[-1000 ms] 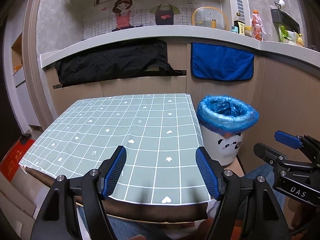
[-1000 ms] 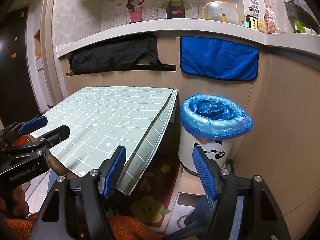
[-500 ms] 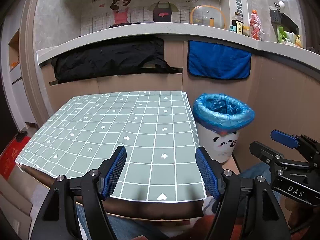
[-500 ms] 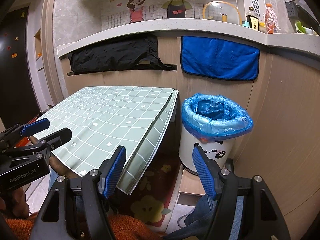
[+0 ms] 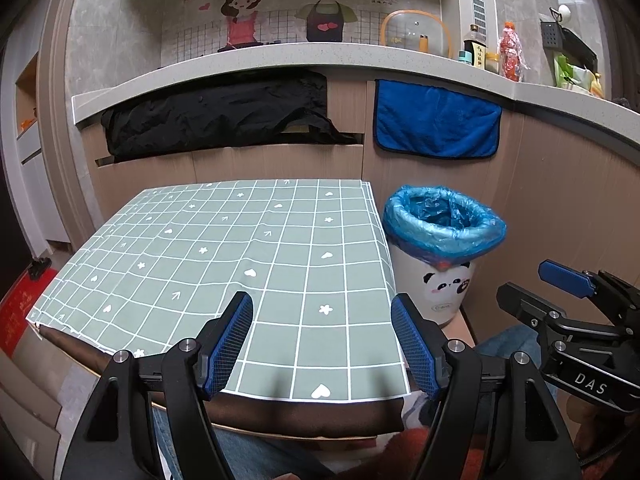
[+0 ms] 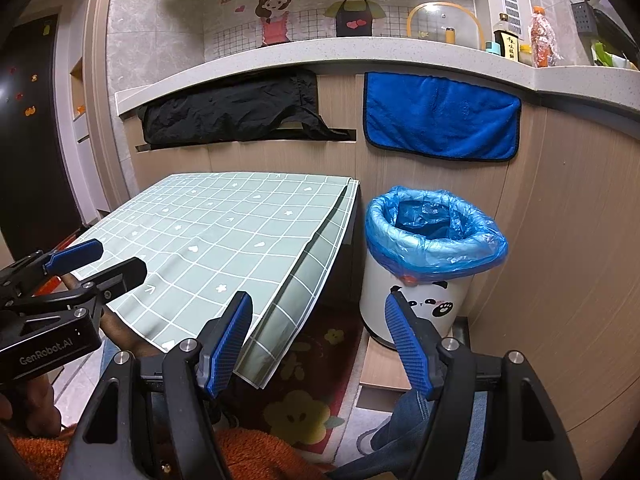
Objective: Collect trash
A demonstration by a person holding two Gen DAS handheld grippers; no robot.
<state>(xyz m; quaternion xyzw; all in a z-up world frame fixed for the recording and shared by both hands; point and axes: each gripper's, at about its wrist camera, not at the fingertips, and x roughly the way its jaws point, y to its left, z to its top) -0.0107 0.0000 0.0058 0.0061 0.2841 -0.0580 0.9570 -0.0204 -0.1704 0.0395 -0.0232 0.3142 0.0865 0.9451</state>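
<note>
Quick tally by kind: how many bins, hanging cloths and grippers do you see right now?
Bins: 1, the panda bin with a blue liner.
Hanging cloths: 2, a black cloth and a blue cloth.
Grippers: 2, left gripper and right gripper, both open.
Total: 5

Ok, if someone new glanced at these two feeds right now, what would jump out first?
Probably the white panda-print bin with its bright blue plastic liner, standing on the floor right of the table. Next, the pale green grid-patterned tablecloth, covering the table with no trash visible on it. Then the blue towel hanging from the counter edge above the bin, and both grippers' blue-padded fingers held open and empty in the foreground.
</note>
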